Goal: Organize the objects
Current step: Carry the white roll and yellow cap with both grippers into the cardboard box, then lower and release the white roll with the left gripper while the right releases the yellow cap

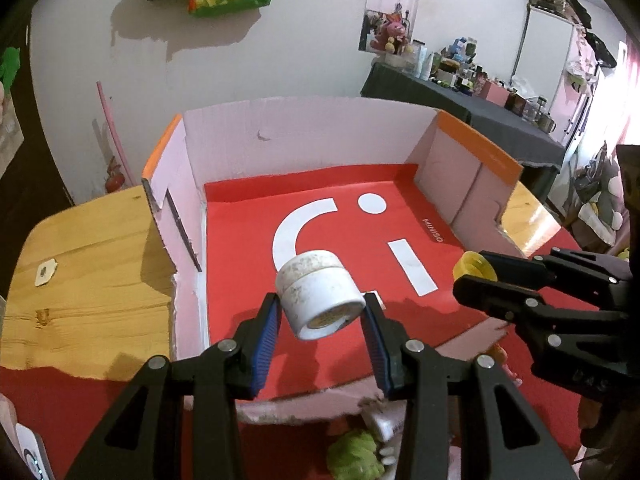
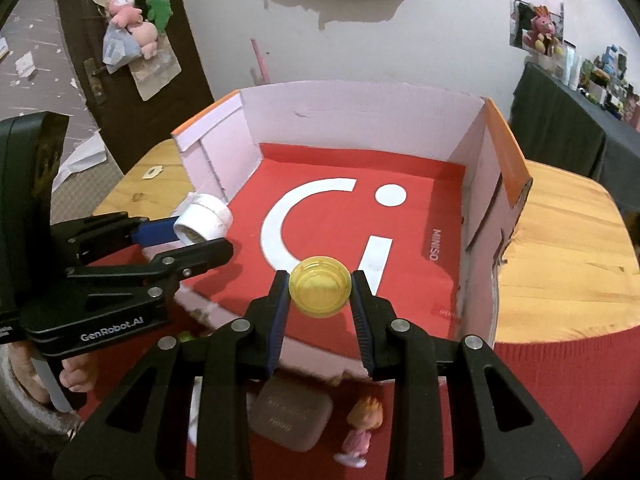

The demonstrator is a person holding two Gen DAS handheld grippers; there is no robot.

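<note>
Over the open cardboard box (image 1: pixel 304 128) with the red bottom, both grippers hang in the air. Each one holds a small thing. The left gripper (image 1: pixel 320 312) has its two blue pads pressed on the sides of a white jar (image 1: pixel 316 292), which is tipped so its round end faces the camera. That jar is above the near left part of the box. The right gripper (image 2: pixel 320 284) is squeezed on a little yellow cap (image 2: pixel 320 286), above the near middle of the box, over the big white shapes printed on the red bottom. Neither thing touches the box. In front of the box, on the red cloth (image 2: pixel 560 380), lie a small doll in pink (image 2: pixel 360 432), a brown pouch (image 2: pixel 290 420) and a green toy (image 1: pixel 354 456). Under the box is a wooden table (image 1: pixel 80 272), which shows on both sides of it.
</note>
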